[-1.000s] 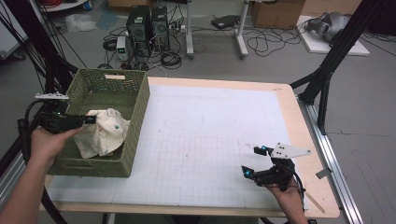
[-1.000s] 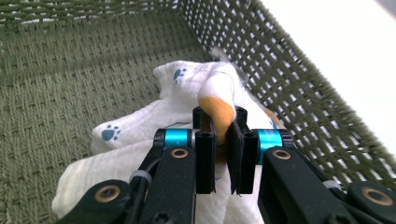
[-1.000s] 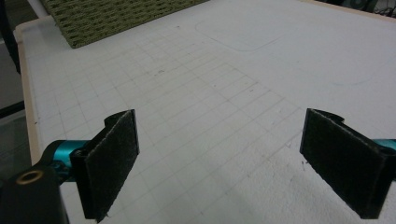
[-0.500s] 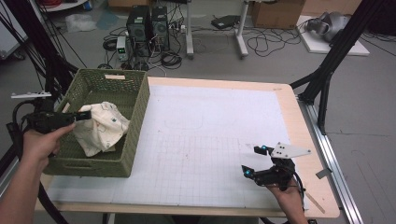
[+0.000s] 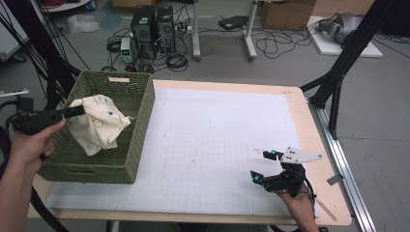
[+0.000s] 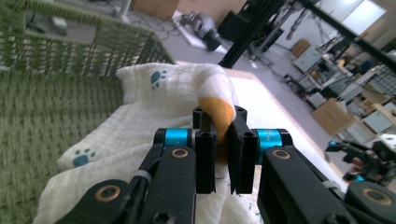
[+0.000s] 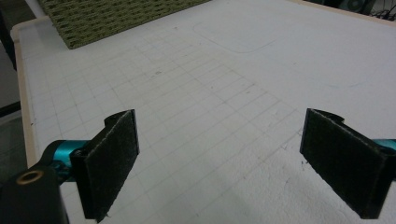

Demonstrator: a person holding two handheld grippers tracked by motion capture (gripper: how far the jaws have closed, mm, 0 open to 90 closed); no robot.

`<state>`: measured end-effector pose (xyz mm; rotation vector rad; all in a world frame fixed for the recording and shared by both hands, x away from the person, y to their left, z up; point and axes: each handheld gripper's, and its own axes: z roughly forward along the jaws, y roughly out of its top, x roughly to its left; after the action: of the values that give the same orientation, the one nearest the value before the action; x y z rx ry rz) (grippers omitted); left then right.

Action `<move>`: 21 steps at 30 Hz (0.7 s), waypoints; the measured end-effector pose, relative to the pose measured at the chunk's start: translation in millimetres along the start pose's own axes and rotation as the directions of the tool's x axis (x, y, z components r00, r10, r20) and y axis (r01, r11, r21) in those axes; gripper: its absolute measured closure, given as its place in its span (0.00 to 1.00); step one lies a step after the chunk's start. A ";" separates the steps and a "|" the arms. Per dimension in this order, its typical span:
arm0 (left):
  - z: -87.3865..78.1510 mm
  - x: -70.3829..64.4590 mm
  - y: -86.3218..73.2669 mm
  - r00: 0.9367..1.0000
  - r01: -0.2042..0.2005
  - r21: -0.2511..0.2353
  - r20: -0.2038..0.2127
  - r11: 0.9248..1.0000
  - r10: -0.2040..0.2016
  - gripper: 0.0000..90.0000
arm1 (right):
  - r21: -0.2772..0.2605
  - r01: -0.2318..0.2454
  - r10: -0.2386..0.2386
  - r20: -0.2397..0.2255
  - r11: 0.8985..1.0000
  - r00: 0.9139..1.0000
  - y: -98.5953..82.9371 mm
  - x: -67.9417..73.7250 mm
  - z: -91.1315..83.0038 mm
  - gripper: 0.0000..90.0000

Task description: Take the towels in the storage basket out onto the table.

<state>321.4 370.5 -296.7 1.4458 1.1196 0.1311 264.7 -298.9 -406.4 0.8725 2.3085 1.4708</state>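
Two padded black grippers: left gripper (image 6: pixel 223 154) pinched shut on a crinkled cream cloth (image 5: pixel 99 123) (blue paw prints), lifted within the woven green basket (image 5: pixel 140 140); right gripper (image 7: pixel 219 163) spread wide, empty, over gridded white mat (image 5: pixel 217 145).

White gridded table (image 5: pixel 217 145), green basket (image 5: pixel 140 140) on it

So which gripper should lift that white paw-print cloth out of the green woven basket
Left. The left gripper is shut on the white paw-print cloth above the green woven basket; the right gripper sits open, far across the table.
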 end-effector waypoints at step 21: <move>5.5 -61.3 34.7 0.987 -0.070 -0.058 0.143 0.996 0.078 0.92 | 0.001 0.009 -0.009 0.000 1.000 1.000 0.7 -0.8 1.2 0.12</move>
<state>311.5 332.5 -237.9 1.4263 0.9383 0.1053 266.2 -298.3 -406.3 0.8619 2.3100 1.4659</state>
